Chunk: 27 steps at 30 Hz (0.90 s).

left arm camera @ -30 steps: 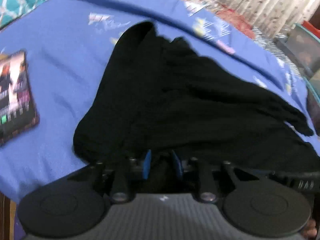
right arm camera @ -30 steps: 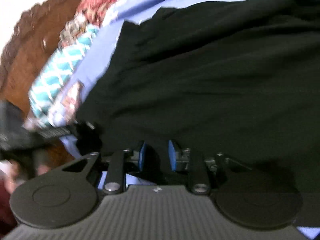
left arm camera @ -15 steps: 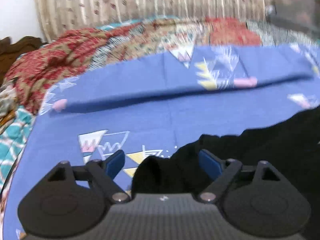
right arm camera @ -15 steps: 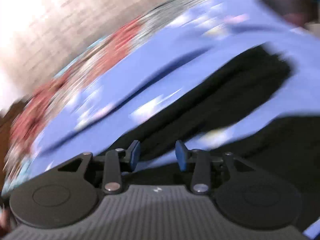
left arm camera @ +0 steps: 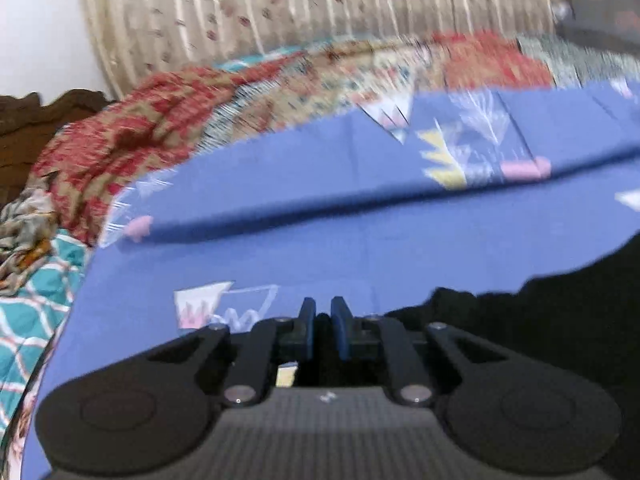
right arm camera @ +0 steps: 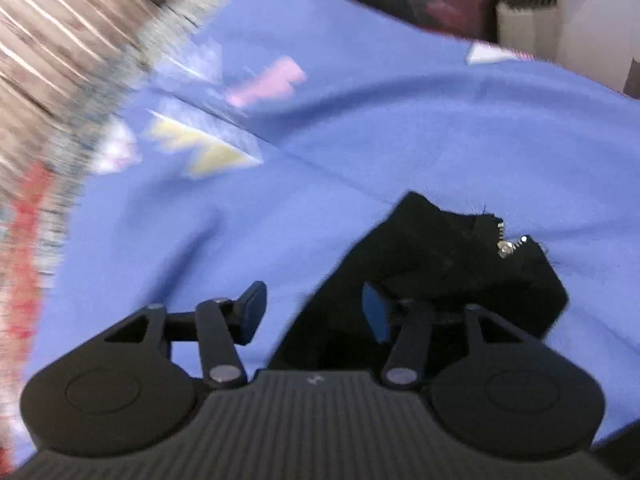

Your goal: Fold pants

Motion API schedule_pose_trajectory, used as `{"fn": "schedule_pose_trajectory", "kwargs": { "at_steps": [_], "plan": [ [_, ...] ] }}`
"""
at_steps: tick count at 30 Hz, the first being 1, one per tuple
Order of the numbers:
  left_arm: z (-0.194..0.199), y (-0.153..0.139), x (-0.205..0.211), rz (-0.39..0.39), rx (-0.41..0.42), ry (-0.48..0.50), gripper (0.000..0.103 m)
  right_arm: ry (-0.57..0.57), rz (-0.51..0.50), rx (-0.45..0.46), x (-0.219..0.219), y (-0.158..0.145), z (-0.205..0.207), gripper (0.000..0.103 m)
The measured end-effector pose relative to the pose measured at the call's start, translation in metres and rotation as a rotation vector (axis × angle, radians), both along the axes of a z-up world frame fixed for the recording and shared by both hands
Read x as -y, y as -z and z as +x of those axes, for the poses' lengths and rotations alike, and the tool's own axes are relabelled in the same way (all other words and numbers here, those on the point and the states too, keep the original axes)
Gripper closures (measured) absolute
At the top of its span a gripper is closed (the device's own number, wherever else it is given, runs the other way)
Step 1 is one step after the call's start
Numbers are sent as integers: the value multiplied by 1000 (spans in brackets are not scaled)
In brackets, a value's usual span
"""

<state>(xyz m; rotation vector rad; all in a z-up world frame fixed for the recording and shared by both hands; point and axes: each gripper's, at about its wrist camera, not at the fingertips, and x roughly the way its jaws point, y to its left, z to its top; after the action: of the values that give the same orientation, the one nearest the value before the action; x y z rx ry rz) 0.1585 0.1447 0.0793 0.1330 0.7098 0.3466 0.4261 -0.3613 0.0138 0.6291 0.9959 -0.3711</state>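
The black pants (right arm camera: 436, 264) lie on a bed covered by a blue sheet (right arm camera: 380, 128); the cloth is matte, dark and soft, and shows almost no surface detail. In the right wrist view one end forms a blunt, angular flap with frayed threads along its edge and a small metal zipper (right arm camera: 506, 246) with pale teeth near the corner. In the left wrist view the pants (left arm camera: 552, 320) appear as a lumpy dark mass at lower right, their outline uneven against the sheet (left arm camera: 320, 248). The sheet is smooth, with a raised fold running across it and printed triangles in yellow, white and pink. Beyond it lie a red patterned bedspread (left arm camera: 132, 148), a teal lattice-print cloth (left arm camera: 36, 304) and a pleated cream curtain (left arm camera: 300, 4). The left gripper (left arm camera: 322, 312) has its blue pads drawn nearly together, and whether cloth is pinched between them cannot be told. The right gripper (right arm camera: 312, 312) is opening, one pad over the sheet and the other over the pants, gripping nothing.
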Motion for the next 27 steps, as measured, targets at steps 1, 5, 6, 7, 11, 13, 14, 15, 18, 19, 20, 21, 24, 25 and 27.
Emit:
{"fn": "schedule_pose_trajectory", "kwargs": {
  "at_steps": [1, 5, 6, 7, 11, 13, 14, 15, 18, 19, 20, 21, 24, 25, 27],
  "plan": [
    [-5, -6, -2, -4, 15, -13, 93, 11, -10, -16, 1, 9, 2, 50],
    [-26, -24, -8, -16, 97, -69, 93, 6, 4, 64, 19, 15, -8, 95],
    [-30, -28, -10, -23, 116, -82, 94, 11, 25, 107, 23, 6, -11, 95],
    [-36, -31, -12, -35, 139, -98, 95, 14, 57, 175, 31, -3, -20, 96],
    [-71, -49, -14, -25, 250, -174, 101, -11, 199, 340, 65, -48, -65, 96],
    [-98, -60, -17, -73, 308, -176, 101, -33, 257, 395, 87, -68, -101, 96],
    [-111, -63, -18, -88, 322, -177, 101, -42, 271, 411, 95, -75, -119, 96],
    [-121, -64, -18, -99, 327, -174, 101, -55, 278, 428, 105, -81, -139, 96],
    [-152, -62, -18, -163, 310, -150, 101, -65, 291, 457, 129, -84, -196, 96],
    [-158, -59, -18, -184, 294, -137, 100, -59, 296, 467, 138, -82, -219, 96],
    [-160, -56, -18, -192, 277, -126, 100, -49, 296, 470, 145, -77, -241, 96],
    [-160, -53, -15, -182, 251, -124, 97, -35, 293, 464, 148, -72, -260, 96],
    [-144, -48, -4, -129, 178, -76, 97, 38, 342, 418, 157, -43, -307, 96],
    [-139, -49, -1, -112, 172, -57, 97, 75, 369, 407, 162, -29, -325, 96],
    [-127, -49, 4, -100, 155, -20, 93, 176, 352, 343, 169, -3, -354, 95]
  ]
}}
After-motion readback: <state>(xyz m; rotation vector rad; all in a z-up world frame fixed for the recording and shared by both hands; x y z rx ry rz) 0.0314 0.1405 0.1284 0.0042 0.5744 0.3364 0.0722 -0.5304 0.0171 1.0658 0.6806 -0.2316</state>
